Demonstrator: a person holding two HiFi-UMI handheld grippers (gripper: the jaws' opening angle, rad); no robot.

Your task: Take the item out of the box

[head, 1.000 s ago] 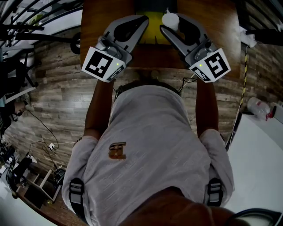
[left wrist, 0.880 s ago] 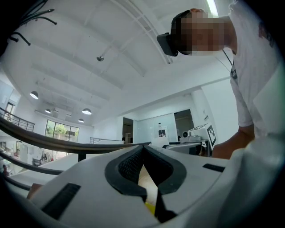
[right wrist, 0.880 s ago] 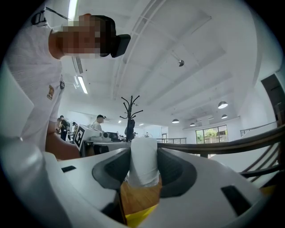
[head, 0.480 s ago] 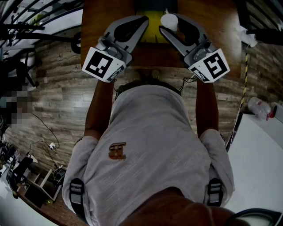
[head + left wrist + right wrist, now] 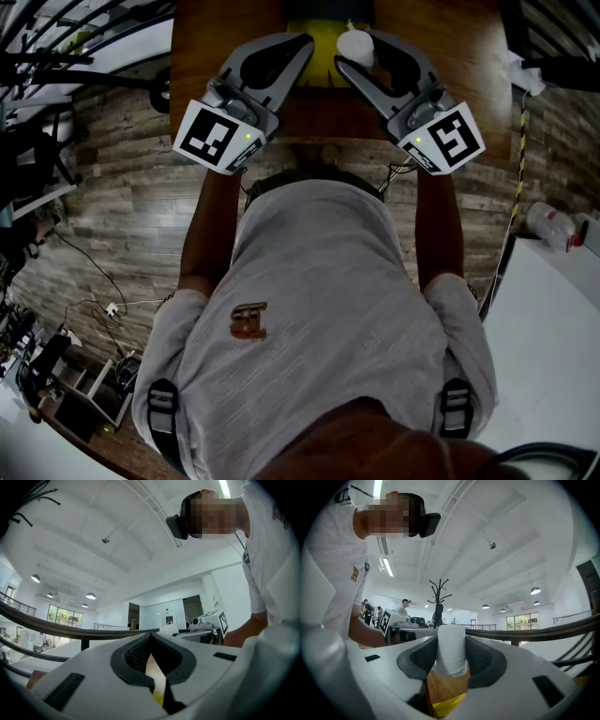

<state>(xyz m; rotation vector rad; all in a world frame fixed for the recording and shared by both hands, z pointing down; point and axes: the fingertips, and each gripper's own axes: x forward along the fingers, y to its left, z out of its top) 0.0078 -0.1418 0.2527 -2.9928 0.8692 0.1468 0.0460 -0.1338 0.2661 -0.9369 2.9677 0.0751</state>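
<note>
Head view: right gripper (image 5: 360,49) clamps the white cylindrical item (image 5: 451,653) above the yellow box (image 5: 323,58), set back from the desk's (image 5: 216,42) near edge, so extraction appears nearly complete, with set-down outstanding; left gripper (image 5: 302,42) hangs pinched together, empty.

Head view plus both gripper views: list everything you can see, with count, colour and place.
table: one, brown wood, top of the head view
box: one, yellow, on the table between the two grippers
white bottle: one, white, between the right gripper's jaws
floor: one, grey-brown wood planks, under the person
cables: several, dark, on the floor at left
white surface: one, white, lower right of the head view
pale bottle: one, pale, by the white surface's edge
coat stand: one, black, far background of the right gripper view
shirt: one, grey, on the person
left gripper: one, grey, shut and empty, over the table
right gripper: one, grey, shut on the white bottle
</note>
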